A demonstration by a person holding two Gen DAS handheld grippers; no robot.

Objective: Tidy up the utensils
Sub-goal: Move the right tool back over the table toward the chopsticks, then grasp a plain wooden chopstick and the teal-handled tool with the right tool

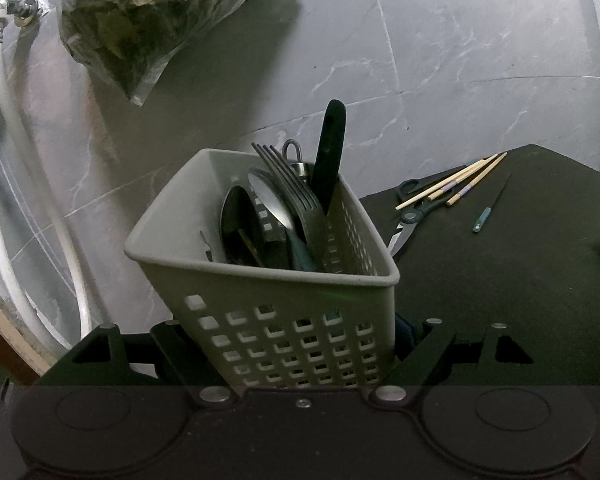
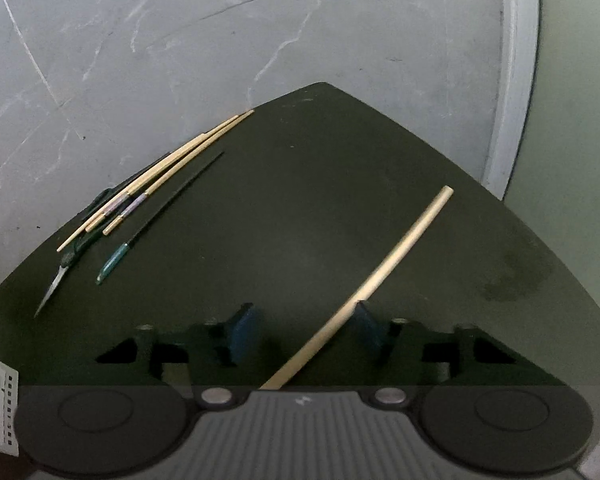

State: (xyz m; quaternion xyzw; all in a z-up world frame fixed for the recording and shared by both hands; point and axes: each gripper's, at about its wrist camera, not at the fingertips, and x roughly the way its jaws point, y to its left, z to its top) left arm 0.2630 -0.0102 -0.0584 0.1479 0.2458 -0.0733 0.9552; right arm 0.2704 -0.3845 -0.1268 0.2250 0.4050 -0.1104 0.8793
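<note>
Altogether three chopsticks (image 2: 168, 172) — one stick (image 2: 384, 268)

Grey slotted caddy (image 1: 284, 320) holding cutlery, tilted, chopsticks (image 1: 452, 184) and possibly scissors (image 1: 414, 214) on dark mat

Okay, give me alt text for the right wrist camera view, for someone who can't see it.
A pale wooden chopstick lies slanted on a dark mat between the right gripper's blue-padded fingers, close against the right-hand one. Far left on the mat lie more chopsticks, scissors and a thin green-handled tool.
</note>
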